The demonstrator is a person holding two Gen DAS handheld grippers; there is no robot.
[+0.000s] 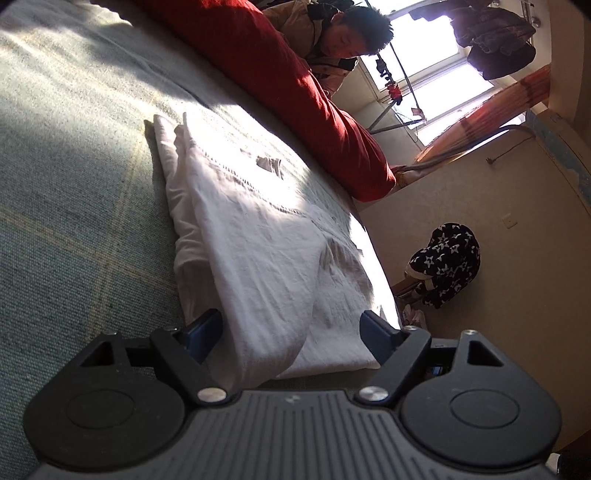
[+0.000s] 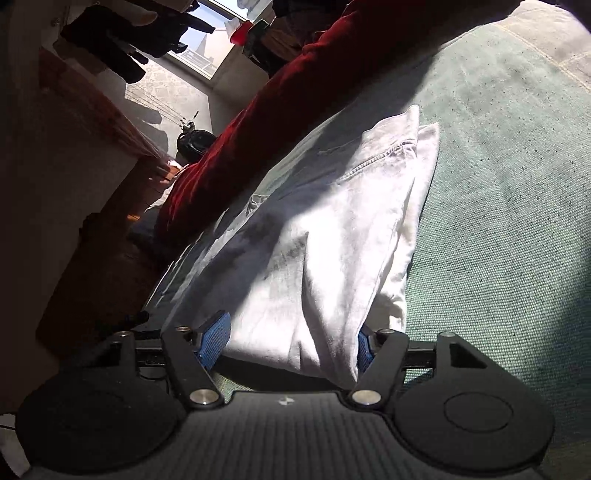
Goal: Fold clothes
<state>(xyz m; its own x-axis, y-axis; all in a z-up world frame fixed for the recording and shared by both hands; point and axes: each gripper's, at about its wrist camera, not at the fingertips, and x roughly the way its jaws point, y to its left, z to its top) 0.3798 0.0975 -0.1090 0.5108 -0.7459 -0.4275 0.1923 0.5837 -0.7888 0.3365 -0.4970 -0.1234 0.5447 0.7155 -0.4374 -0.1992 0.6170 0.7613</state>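
Observation:
A white garment [image 1: 255, 221] lies folded into a long strip on the green bedspread [image 1: 74, 184]. My left gripper [image 1: 291, 332] is open, its blue pads [image 1: 205, 330] wide apart on either side of the garment's near end, with the cloth between them. The same garment [image 2: 332, 229] shows in the right wrist view. My right gripper [image 2: 290, 338] is open too, its blue pads [image 2: 214, 338] straddling the garment's other end. Neither gripper has closed on the cloth.
A red quilt [image 1: 295, 92] lies along the bed's far side, also in the right wrist view [image 2: 295, 99]. A person [image 1: 347, 33] leans in behind it. The bed edge [image 1: 376, 258] drops to the floor, where a star-patterned bundle [image 1: 447, 262] sits.

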